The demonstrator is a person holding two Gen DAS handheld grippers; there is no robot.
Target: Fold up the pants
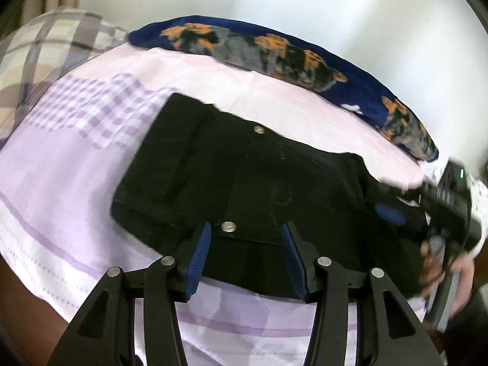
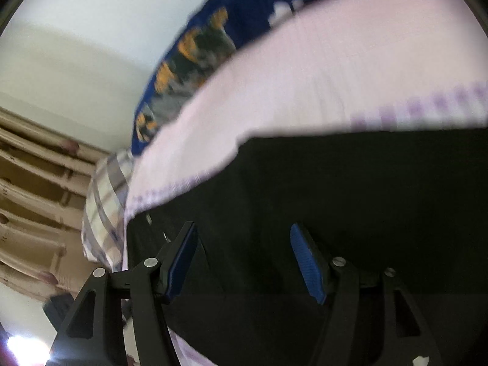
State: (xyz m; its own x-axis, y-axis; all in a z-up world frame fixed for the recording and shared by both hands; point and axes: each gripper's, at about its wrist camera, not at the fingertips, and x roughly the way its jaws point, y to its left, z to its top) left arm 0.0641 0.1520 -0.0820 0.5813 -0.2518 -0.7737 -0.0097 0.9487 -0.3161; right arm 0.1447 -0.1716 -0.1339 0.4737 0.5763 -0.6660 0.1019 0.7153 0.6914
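Observation:
Black pants [image 1: 244, 177] lie folded into a compact rectangle on the lilac bedsheet [image 1: 61, 189], with two metal buttons showing. My left gripper [image 1: 247, 231] hovers over their near edge, jaws apart, with nothing pressed between the blue pads [image 1: 202, 250]. In the left wrist view my right gripper [image 1: 396, 213] sits at the pants' right end, held by a hand [image 1: 442, 262]. The right wrist view is blurred: my right gripper [image 2: 242, 235] stands open just above the pants [image 2: 335, 198], its blue pads [image 2: 305, 259] gripping no cloth.
A navy blanket with orange and grey print [image 1: 274, 48] lies along the bed's far side against a white wall. A checked pillow [image 1: 45, 48] sits at the far left. The right wrist view shows the pillow [image 2: 103, 207] and beige curtains [image 2: 33, 201].

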